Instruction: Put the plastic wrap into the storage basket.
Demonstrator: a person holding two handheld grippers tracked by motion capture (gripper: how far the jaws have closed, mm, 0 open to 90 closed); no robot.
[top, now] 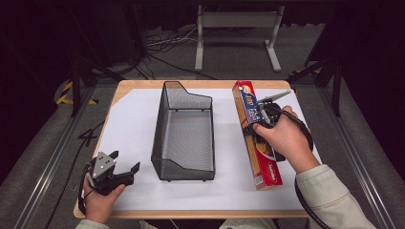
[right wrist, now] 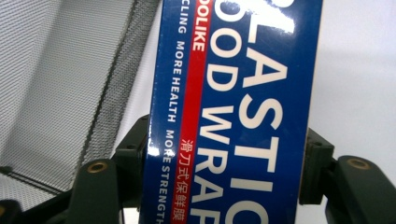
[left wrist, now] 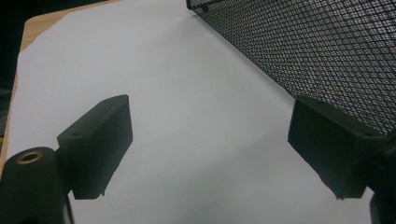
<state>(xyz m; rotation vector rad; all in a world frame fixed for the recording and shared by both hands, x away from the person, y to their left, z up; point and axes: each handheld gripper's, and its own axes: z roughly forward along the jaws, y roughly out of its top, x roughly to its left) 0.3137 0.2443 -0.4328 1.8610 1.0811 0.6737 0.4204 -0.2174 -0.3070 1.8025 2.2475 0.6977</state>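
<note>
On the right side of the white sheet, the right gripper [top: 264, 116] clamps the plastic wrap box [top: 255, 138] across its width, beside the mesh basket [top: 184, 131].

To do the lift well, the long, stiff cardboard box should stay level and clear the basket's wire rim before going in lengthwise; its glossy blue and red faces could slip between the jaws. The left gripper [top: 125, 168] rests near the table's [top: 143, 85] front left corner, jaws wide, holding nothing.

Left claw [top: 125, 162] gaping wide, right claw [top: 252, 125] clamped
</note>
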